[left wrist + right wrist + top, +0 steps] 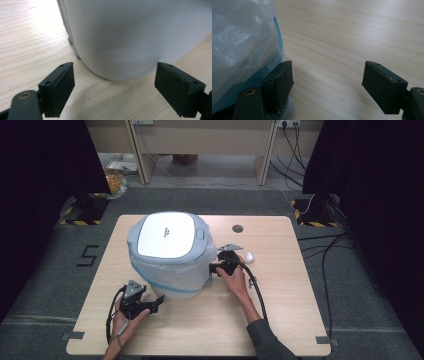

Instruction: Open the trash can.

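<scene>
Standing mid-table, the bin (170, 252) carries its bag (172, 277) draped outside, lid closed. The left gripper (156, 303) and right gripper (214, 268) flank it, jaws open, empty. Gripping the bag remains undone.

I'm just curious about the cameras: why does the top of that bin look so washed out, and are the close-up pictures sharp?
High view: the bin lid glares white under overhead light, dark curtains at both sides. Left gripper view: the bin wall is near, soft and featureless, with glare on the table at upper left. Right gripper view: the plastic bag is blurred; the wood grain reads clearer.
</scene>
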`<state>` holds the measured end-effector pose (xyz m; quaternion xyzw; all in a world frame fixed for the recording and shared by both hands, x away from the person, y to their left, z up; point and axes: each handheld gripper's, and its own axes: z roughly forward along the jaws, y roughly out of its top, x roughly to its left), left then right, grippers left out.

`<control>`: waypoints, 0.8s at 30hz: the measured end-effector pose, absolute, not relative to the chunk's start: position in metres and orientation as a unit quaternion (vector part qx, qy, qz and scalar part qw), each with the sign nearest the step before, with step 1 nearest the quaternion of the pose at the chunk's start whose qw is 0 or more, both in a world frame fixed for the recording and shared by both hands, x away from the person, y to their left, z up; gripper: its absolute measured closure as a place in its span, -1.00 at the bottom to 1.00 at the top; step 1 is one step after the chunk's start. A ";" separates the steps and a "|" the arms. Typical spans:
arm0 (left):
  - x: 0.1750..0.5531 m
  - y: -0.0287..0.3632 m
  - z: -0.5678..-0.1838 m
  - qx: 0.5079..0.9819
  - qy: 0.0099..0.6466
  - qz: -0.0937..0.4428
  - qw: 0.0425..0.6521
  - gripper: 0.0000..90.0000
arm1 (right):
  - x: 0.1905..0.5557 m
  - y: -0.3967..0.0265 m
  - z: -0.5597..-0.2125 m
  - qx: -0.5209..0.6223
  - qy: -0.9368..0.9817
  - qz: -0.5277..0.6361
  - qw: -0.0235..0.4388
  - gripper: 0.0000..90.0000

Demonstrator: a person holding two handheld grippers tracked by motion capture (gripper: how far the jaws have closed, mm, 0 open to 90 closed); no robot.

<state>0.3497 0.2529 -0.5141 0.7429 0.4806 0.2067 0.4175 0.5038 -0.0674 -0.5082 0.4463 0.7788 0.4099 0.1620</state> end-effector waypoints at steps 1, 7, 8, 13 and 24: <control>0.350 0.253 -0.514 0.742 0.481 0.207 0.419 -0.65 | 0.504 -0.067 -0.508 0.445 0.781 0.407 0.161 -0.43; 0.354 0.254 -0.515 0.738 0.484 0.206 0.422 -0.65 | 0.508 -0.067 -0.510 0.458 0.785 0.388 0.154 -0.38; 0.357 0.254 -0.515 0.738 0.485 0.208 0.421 -0.65 | 0.506 -0.066 -0.510 0.460 0.784 0.390 0.151 -0.32; 0.367 0.249 -0.513 0.737 0.483 0.211 0.423 -0.64 | 0.493 -0.071 -0.510 0.455 0.787 0.391 0.145 -0.32; 0.378 0.256 -0.513 0.724 0.496 0.214 0.429 -0.57 | 0.468 -0.072 -0.516 0.448 0.788 0.396 0.144 -0.25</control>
